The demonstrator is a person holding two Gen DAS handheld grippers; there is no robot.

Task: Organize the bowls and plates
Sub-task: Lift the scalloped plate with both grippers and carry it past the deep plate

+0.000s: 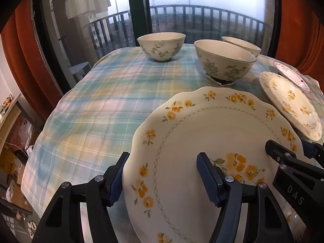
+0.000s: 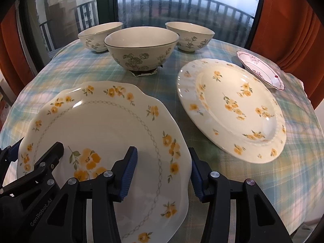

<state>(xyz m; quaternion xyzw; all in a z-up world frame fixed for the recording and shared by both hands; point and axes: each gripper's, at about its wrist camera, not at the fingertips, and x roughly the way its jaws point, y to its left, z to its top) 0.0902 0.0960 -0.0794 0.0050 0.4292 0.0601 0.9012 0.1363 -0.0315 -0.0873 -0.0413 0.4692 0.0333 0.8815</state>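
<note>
Gripping starts: left gripper [image 1: 162, 179] and right gripper [image 2: 163, 174], fingers half-closed, straddle opposite rims of the scalloped plate [image 2: 105, 141] beside the round plate [image 2: 232, 109]; contact unclear. Next: lift level, stack.

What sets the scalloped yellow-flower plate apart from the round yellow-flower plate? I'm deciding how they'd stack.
The scalloped plate has a wavy edge and a diamond-chain ring; the round plate has a smooth, beaded rim. Both grippers straddle the scalloped plate's edges; the round plate lies untouched on the tablecloth. Both are cream with yellow flowers.
</note>
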